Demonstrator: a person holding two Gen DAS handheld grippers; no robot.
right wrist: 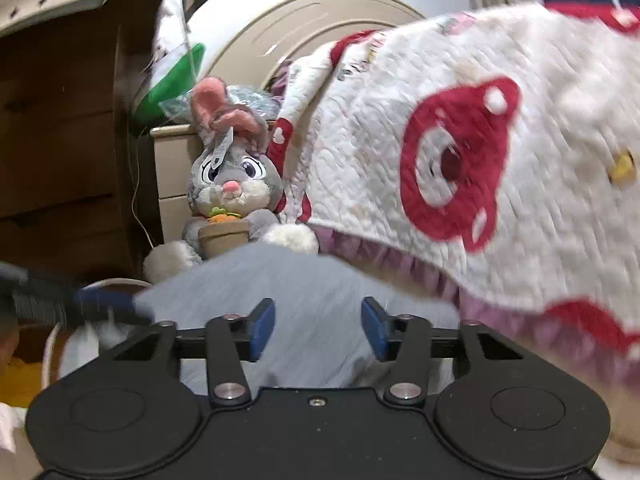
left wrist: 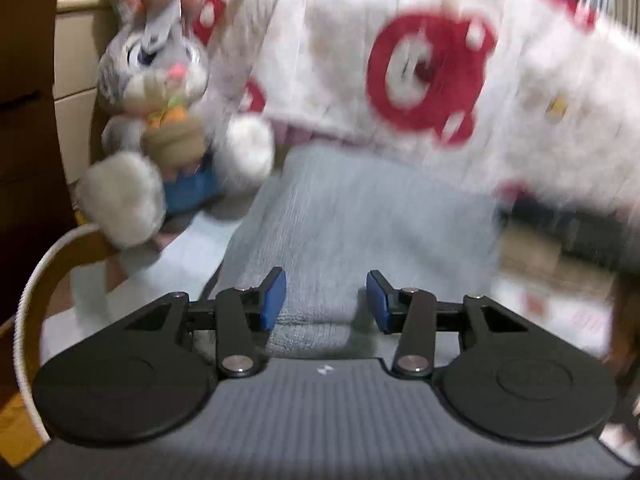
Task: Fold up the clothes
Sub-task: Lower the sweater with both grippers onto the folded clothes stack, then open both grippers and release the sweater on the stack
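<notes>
- The fingers [left wrist: 274,300] of the left gripper [left wrist: 326,300] are held apart, with nothing between the blue pads; only the grey cloth [left wrist: 360,208] is seen through the gap, lying below and ahead of them.
- The fingers [right wrist: 262,328] of the right gripper [right wrist: 318,330] are likewise spread and nothing is clamped; the same grey cloth [right wrist: 304,292] fills the space ahead of them.
- The grey cloth is spread fairly flat on the bed, reaching from just under both grippers toward the toy rabbit [left wrist: 160,120]. Whether it is already folded over once cannot be told, since its edges are blurred or hidden.
- In the right view a blurred blue tip, presumably the left gripper's, is seen at the cloth's left edge [right wrist: 108,300]; contact cannot be confirmed.
- Both grippers are pointed along the cloth side by side, probably so that its near edge can be reached by each at once. This placement would suit either taking up an edge for a fold or having just let one go.
- The quilt [right wrist: 460,140], white with red bear shapes, is draped high at the right and overhangs the cloth's far right part, so that corner is hidden.
- The toy rabbit is propped upright against the drawers [right wrist: 172,184] at the far left, just beyond the cloth.
</notes>
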